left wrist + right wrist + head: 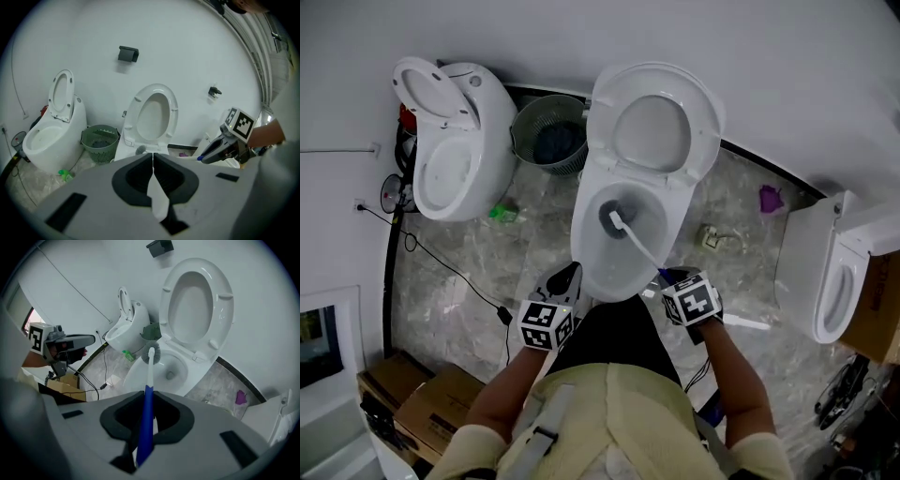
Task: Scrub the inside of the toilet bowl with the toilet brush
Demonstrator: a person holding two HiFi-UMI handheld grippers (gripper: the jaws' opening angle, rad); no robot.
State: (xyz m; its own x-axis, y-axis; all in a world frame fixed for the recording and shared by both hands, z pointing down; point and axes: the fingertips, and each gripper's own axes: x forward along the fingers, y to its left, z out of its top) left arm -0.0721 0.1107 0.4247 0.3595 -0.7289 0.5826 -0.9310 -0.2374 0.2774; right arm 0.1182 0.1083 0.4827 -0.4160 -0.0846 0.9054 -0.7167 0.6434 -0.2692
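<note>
A white toilet (623, 272) stands in the middle of the head view with its seat and lid (654, 117) raised. My right gripper (664, 278) is shut on the blue and white handle of the toilet brush (149, 376). The dark bristle head (612, 219) is down inside the bowl (176, 364), at its left side in the right gripper view. My left gripper (572, 277) hovers at the bowl's near left rim, shut with nothing between its jaws. In the left gripper view the toilet (149, 117) lies ahead, and the right gripper (220, 149) shows at the right.
A second white toilet (455, 141) stands to the left, with a green wire bin (548, 133) between the two. A third toilet (839, 272) is at the right. A black cable (455, 272) crosses the marble floor. Cardboard boxes (403, 398) sit at lower left.
</note>
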